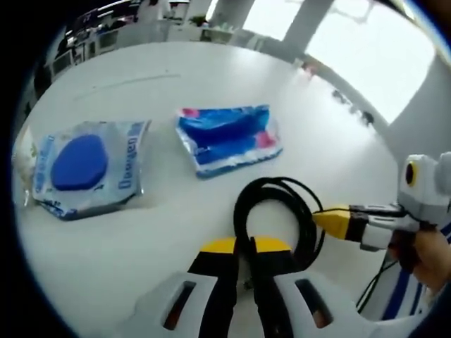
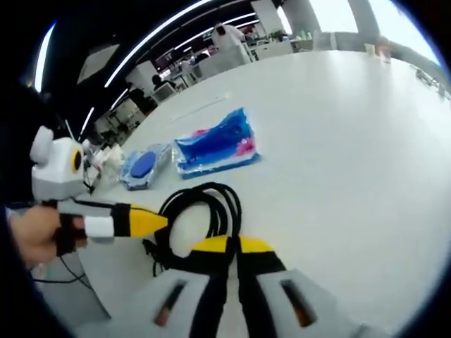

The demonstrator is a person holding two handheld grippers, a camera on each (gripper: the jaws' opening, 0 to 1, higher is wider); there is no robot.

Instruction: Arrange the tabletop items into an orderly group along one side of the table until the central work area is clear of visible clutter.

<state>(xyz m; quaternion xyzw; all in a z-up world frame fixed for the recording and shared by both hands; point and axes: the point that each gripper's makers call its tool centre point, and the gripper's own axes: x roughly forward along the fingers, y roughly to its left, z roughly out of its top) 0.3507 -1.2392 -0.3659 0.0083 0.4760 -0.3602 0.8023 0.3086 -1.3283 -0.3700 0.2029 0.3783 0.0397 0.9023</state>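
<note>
Coiled black cable [image 1: 278, 211] lies on the white bench [image 1: 176, 91], near the edge closest to the person, just ahead of both grippers. In the left gripper view the left gripper [image 1: 243, 257] has its jaws pressed together over the near strand of the loop; they look to be pinching the cable, though the contact itself is partly hidden. In the right gripper view the right gripper [image 2: 232, 253] also has its jaws together, tips at the near side of the cable [image 2: 204, 211]; whether they hold a strand I cannot tell.

Beyond the cable, a blue packet with pink patches [image 1: 229, 137] lies flat. To its side, apart from it, a clear bag holding a blue round pad [image 1: 88, 169]. Both also seen in the right gripper view: packet [image 2: 215, 144], bag [image 2: 144, 165]. Small pale items [image 2: 106, 155] past the bag, too blurred to name.

Step in hand, by my reading: gathering the cable, which sits apart from the two packets. Next move calls for dragging or lifting the coil toward the packets' row without letting the loop spring open, keeping both grips together.
</note>
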